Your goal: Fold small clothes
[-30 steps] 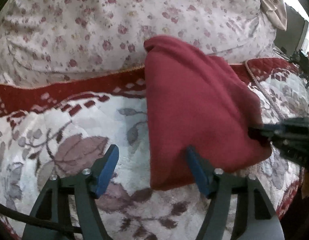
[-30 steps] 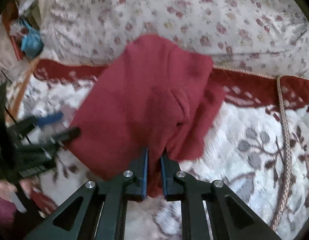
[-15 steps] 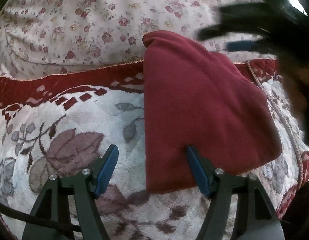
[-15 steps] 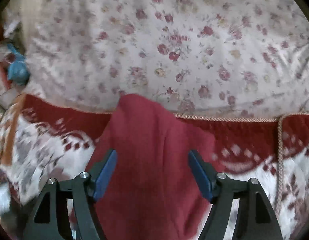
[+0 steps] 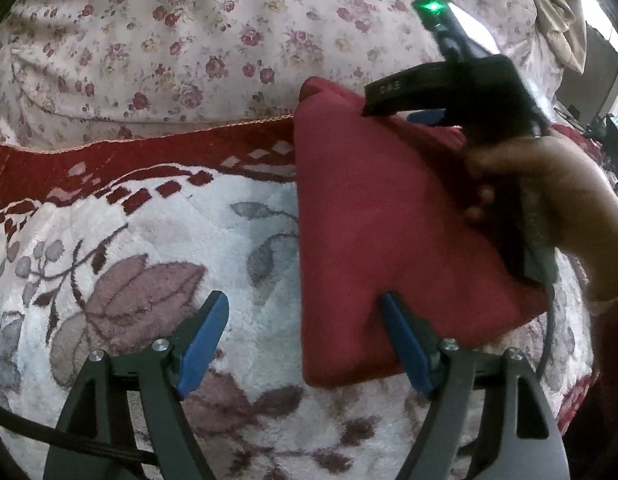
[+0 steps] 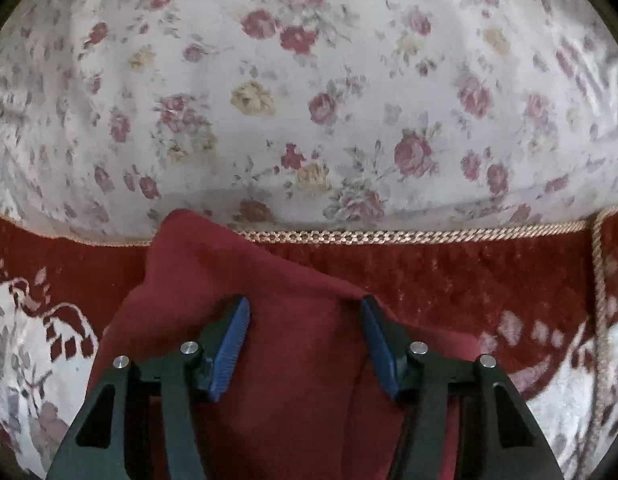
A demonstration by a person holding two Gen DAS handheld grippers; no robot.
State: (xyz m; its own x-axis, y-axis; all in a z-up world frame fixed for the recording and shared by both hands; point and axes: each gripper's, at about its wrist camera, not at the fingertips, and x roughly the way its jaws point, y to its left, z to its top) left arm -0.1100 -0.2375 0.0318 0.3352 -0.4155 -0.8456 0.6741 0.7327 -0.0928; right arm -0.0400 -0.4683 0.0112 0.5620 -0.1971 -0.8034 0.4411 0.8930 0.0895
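Observation:
A dark red garment (image 5: 373,216) lies folded flat on a floral blanket (image 5: 157,240). My left gripper (image 5: 305,320) is open at its near left corner, one finger on the blanket, the other at the cloth's near edge. My right gripper (image 6: 305,320) is open and sits low over the garment (image 6: 293,360) near its far corner, empty. In the left wrist view the right gripper (image 5: 429,112) shows over the garment's far edge, held by a hand (image 5: 549,200).
A flowered quilt or pillow (image 6: 309,80) rises behind the garment. A red border with gold cord trim (image 6: 389,236) runs across the blanket. Dark furniture (image 5: 605,136) shows at the far right.
My right gripper let go of the garment, opened, and moved from its near right edge up to its far corner. The garment now lies flat. My left gripper has stayed put.

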